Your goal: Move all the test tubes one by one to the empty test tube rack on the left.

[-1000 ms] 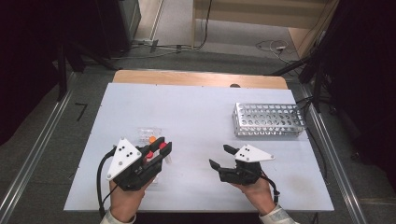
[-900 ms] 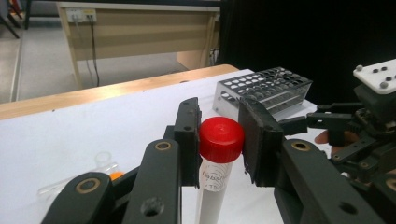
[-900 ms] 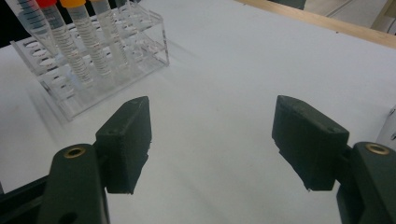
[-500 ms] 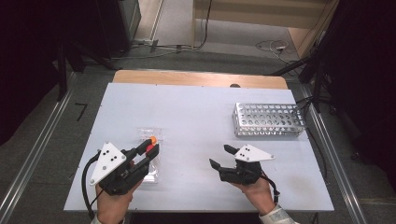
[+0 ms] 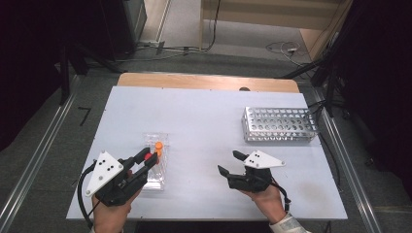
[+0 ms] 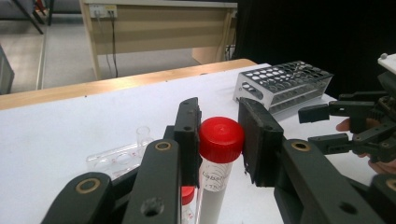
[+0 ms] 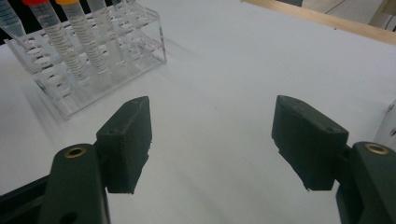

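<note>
Between the jaws of the left gripper [image 6: 219, 140] a red-capped tube [image 6: 218, 154] is clamped just below its cap, the jaws drawn in close against it and the tube held upright. On the high view this gripper [image 5: 145, 162] is seen at the near left of the worktop [image 5: 209, 121], over the near end of a clear plastic rack [image 5: 156, 162], beside an orange-capped tube [image 5: 158, 145] that stands in that rack. Part of the clear rack [image 6: 119, 156] is seen low behind the left jaw in the left gripper view, with a second red cap [image 6: 187, 195] visible beneath the gripper.

Well apart to the right, the right gripper [image 5: 232, 165] is held just above the worktop with its jaws spread wide and nothing between them; in the right gripper view only bare white worktop [image 7: 224, 84] lies between the two black jaws [image 7: 212, 140]. Further off in that view, the clear rack [image 7: 93, 70] is seen with several tubes standing in it.

At the far right of the worktop a metal rack [image 5: 279, 124] with a perforated top is set, apart from both grippers.
</note>
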The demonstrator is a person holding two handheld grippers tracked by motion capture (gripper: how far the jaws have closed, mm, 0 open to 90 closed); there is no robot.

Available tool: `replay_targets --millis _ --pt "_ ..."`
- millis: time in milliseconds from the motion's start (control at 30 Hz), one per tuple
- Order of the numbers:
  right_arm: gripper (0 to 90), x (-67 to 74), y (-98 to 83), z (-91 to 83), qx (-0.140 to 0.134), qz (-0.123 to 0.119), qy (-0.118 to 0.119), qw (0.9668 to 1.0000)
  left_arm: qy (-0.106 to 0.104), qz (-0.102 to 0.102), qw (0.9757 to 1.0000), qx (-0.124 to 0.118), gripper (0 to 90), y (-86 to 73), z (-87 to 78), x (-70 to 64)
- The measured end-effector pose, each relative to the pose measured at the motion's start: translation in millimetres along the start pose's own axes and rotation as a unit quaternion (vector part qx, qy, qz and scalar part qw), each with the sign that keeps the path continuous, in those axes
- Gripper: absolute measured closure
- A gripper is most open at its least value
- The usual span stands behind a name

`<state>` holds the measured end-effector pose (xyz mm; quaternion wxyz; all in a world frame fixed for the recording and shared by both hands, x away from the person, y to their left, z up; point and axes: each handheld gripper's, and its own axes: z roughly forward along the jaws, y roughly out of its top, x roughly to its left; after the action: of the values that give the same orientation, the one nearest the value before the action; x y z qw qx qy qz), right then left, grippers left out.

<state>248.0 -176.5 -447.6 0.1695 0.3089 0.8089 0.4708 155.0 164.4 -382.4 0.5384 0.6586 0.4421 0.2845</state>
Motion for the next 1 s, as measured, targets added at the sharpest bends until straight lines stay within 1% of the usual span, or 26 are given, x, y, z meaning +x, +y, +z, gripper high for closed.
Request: replay_targets --millis 233,400,567,667,733,800,867,967,1000 --pt "27.0 0.0 -0.2 0.3 0.000 0.000 0.000 1.0000 0.005 0.001 0.9999 0.009 70.5 -11.6 3.1 1.1" --pt "27.0 0.3 -0.3 0.4 0.000 0.000 0.000 1.0000 0.011 0.006 0.9998 0.017 70.5 -18.0 6.4 1.5" --pt "27.0 0.5 -0.7 1.1 0.000 0.000 0.000 1.0000 0.017 0.007 0.9997 0.019 70.5 -24.4 10.1 0.9" --pt "27.1 1.1 -0.8 1.0 0.001 0.000 0.001 1.0000 0.022 0.008 0.9995 0.021 70.4 -30.2 12.8 0.1" --pt "27.1 1.4 -0.9 1.0 0.001 -0.001 0.001 1.0000 0.029 0.008 0.9993 0.020 70.4 -35.4 14.6 -0.5" --pt "27.1 1.5 -0.9 1.1 0.001 -0.002 0.001 1.0000 0.032 0.008 0.9992 0.025 70.4 -38.8 16.1 -0.6" --pt "27.1 1.4 -0.9 1.1 0.001 -0.002 0.001 1.0000 0.034 0.005 0.9991 0.025 70.3 -40.8 17.0 -0.6" --pt "27.1 1.2 -0.9 1.2 0.001 0.001 0.001 1.0000 0.035 0.007 0.9990 0.027 69.4 -41.9 17.0 -1.1" --pt "27.1 1.2 -1.0 1.2 0.001 0.000 0.001 1.0000 0.036 0.007 0.9989 0.028 67.8 -41.9 17.0 -1.0"
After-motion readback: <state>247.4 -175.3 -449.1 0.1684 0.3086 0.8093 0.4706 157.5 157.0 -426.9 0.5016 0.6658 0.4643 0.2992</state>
